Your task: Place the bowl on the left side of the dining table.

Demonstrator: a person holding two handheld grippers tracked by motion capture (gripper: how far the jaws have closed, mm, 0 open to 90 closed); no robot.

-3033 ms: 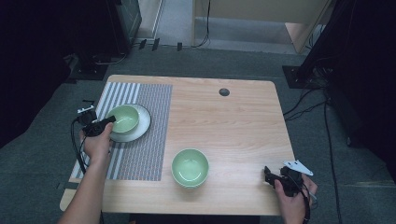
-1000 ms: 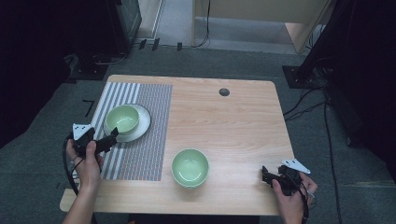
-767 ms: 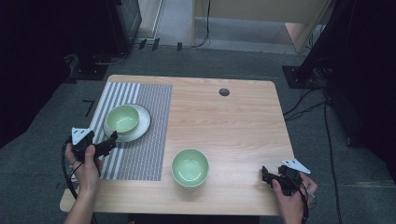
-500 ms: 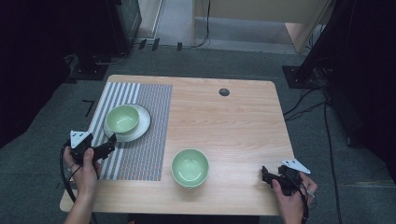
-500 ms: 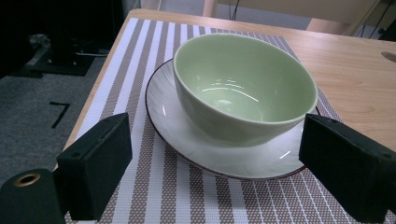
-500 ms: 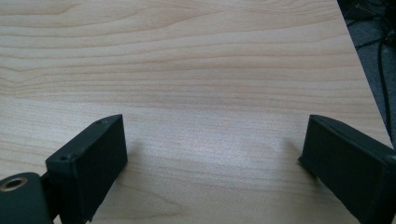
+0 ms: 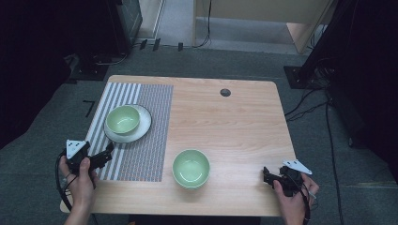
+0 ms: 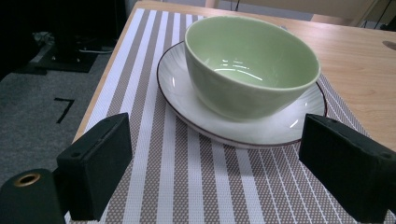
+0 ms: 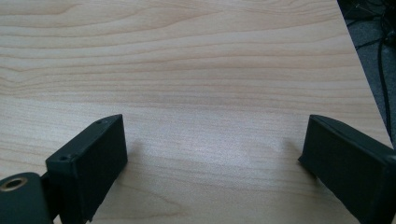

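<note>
High view first: we held the left gripper [image 7: 109,151] over the near left edge of the striped placemat [image 7: 145,140], just short of the white plate [image 7: 141,127], and its jaws stood wide apart with nothing between them. On that plate sat a green bowl [image 7: 123,119], upright, well inside the rim. From the left gripper view we looked straight along the jaws at the same bowl [image 8: 250,63], its plate [image 8: 261,128] lying flat on the placemat [image 8: 196,182], and nothing stood between the jaws and the plate's near edge, only bare striped weave. Out on the open wood of the table [image 7: 234,126] we saw a second green bowl [image 7: 191,168], just off the placemat's right edge and near the front of the table, well apart from the plate. It lay between our two grippers, nearer the middle. Far across, a small dark round disc [image 7: 225,92] marked the tabletop near the back edge, clear of everything. We kept the right gripper [image 7: 266,177] low at the front right corner, well away from both bowls, and in the right gripper view its jaws were spread wide over plain wood [image 9: 196,84], gripping nothing. Cables [image 7: 309,101] trailed on the grey floor to the right of the table.
</note>
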